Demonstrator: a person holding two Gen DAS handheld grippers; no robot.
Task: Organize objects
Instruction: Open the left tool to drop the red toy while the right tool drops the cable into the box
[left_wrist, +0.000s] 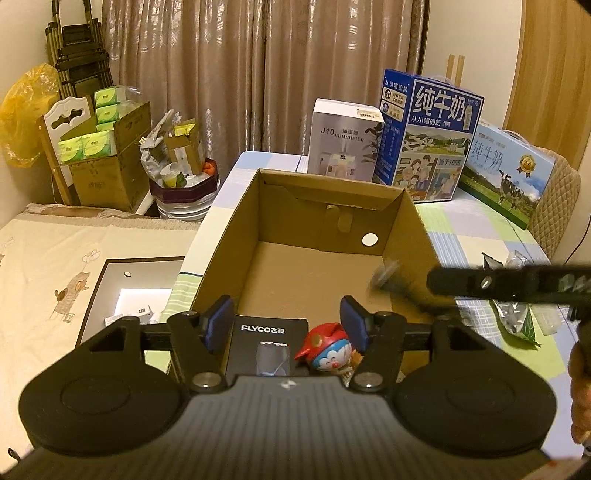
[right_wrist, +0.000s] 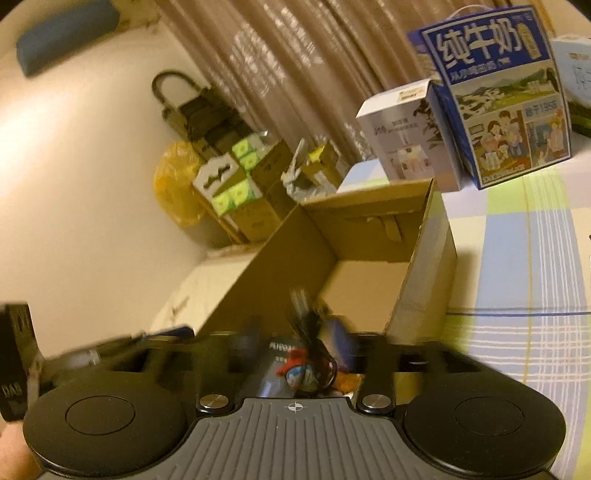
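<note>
While left tool (left_wrist: 286, 321) hovers agape over box (left_wrist: 402, 218), right tool (right_wrist: 295, 332) blurred, grip unclear.

The left gripper (left_wrist: 287, 323) is level, its blue-padded fingers (left_wrist: 218, 323) spread wide with nothing between them. The right gripper (right_wrist: 295, 341) is tilted and blurred; its fingers' spacing cannot be made out. A hand (left_wrist: 581, 391) shows at the left view's right edge.

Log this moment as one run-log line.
left gripper: open, empty, over box | right gripper: blurred, state unclear | in box: FLYCO pack, toy
</note>
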